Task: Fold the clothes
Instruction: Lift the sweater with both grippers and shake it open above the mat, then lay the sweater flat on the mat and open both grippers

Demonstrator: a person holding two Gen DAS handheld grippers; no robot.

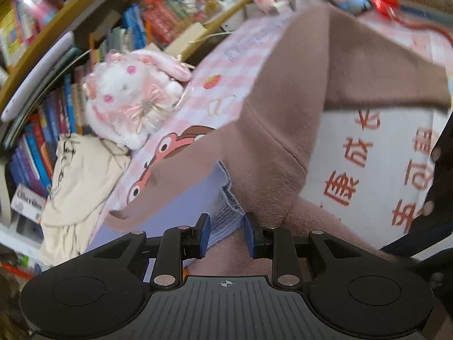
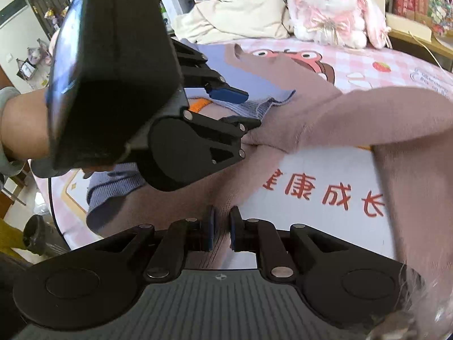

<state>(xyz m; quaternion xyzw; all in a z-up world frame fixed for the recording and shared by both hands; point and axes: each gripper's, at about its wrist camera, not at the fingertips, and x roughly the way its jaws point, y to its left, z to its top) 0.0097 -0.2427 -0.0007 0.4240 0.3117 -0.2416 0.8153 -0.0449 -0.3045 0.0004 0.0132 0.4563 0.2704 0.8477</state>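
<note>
A brown sweater with lavender ribbed trim (image 1: 283,130) is lifted off the table, its body and sleeve hanging across both views. My left gripper (image 1: 225,231) has its blue pads (image 1: 205,233) a little apart with the lavender hem and brown cloth between them. It also shows in the right wrist view (image 2: 235,107), held by a hand at the sweater's edge. My right gripper (image 2: 221,228) is shut on a fold of the brown sweater (image 2: 325,124), pads nearly touching.
The table has a pink checked cloth with cartoon prints and red characters (image 2: 368,68). A white and pink plush rabbit (image 2: 331,8) and a cream garment (image 2: 240,14) sit at the far edge. Bookshelves (image 1: 42,130) stand behind.
</note>
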